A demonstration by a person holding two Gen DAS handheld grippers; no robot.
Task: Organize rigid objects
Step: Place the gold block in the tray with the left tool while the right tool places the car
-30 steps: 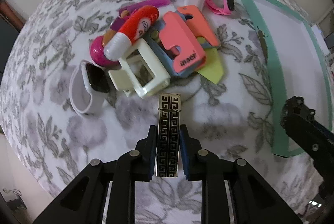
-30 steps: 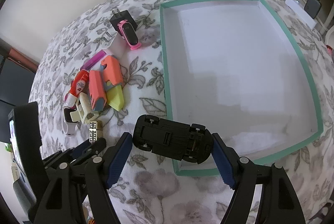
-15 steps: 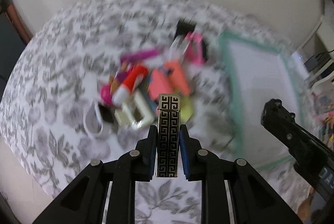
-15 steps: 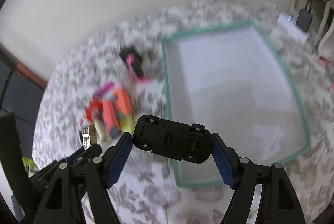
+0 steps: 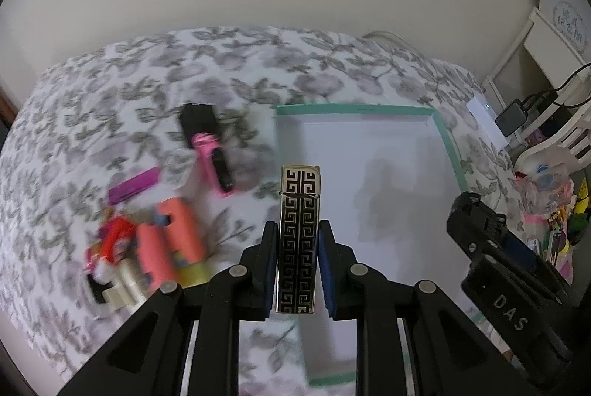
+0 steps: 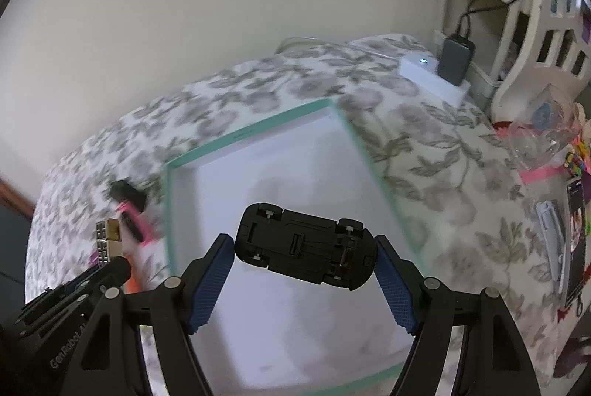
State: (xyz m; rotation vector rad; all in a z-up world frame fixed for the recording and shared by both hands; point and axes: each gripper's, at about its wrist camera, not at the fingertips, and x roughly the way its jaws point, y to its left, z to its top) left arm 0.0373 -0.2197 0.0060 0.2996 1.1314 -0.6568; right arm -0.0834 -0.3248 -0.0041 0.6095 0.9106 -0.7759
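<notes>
Left claw (image 5: 298, 250) clamped on patterned lighter (image 5: 298, 237), right claw (image 6: 304, 257) clamped on toy car (image 6: 304, 246), both raised over the teal-rimmed tray (image 6: 255, 130), apparently for depositing.

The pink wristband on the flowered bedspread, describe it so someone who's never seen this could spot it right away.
Start at the teal-rimmed white tray on the flowered bedspread and look just left of its far corner. There the pink wristband lies just in front of a black charger block. It is the only pink loop with a long black face, apart from the orange and red pile nearer the camera.
</notes>
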